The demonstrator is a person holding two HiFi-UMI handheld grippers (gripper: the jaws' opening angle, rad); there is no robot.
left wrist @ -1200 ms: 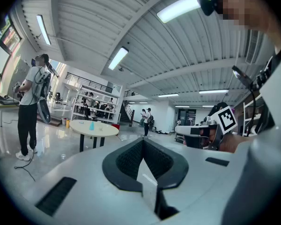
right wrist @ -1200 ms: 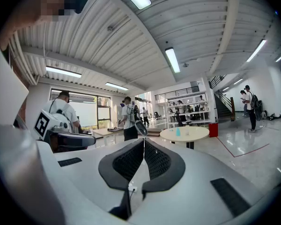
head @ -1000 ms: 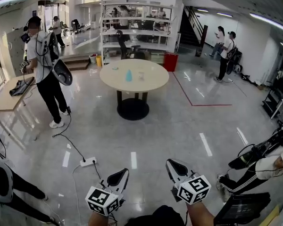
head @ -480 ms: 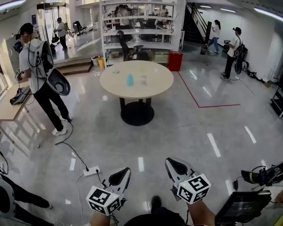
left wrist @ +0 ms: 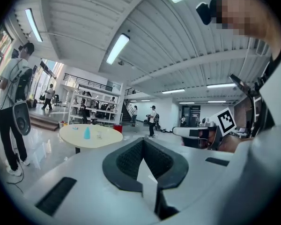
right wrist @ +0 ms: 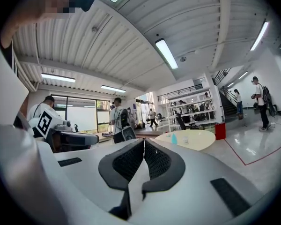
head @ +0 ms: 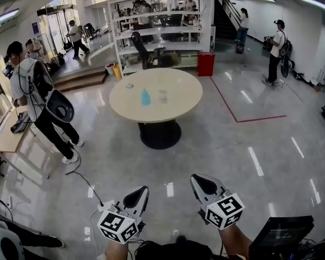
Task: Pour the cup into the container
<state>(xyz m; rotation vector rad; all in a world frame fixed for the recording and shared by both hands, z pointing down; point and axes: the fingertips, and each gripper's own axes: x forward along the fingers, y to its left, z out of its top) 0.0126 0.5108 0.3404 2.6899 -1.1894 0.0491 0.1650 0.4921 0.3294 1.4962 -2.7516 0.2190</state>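
A round beige table (head: 176, 103) stands some way ahead across the floor. On it are a small blue cone-shaped cup (head: 145, 97) and, just to its right, a clear container (head: 162, 96). Both show small and far in the left gripper view, the blue cup (left wrist: 87, 133) beside the clear container (left wrist: 99, 135), and in the right gripper view too, blue cup (right wrist: 173, 138) and clear container (right wrist: 185, 138). My left gripper (head: 139, 193) and right gripper (head: 197, 182) are held low in front of me, side by side, far from the table. Both are shut and hold nothing.
A person with a backpack (head: 38, 91) stands left of the table beside a wooden desk (head: 8, 134). A power strip (head: 104, 205) with its cable lies on the floor ahead left. White shelves (head: 157, 26) and a red bin (head: 206, 64) stand behind the table. A dark screen (head: 281, 236) sits low right.
The view has moved forward, so the table is nearer and larger. The person at the left has shifted closer to the desk. Both grippers keep their place and stay shut.
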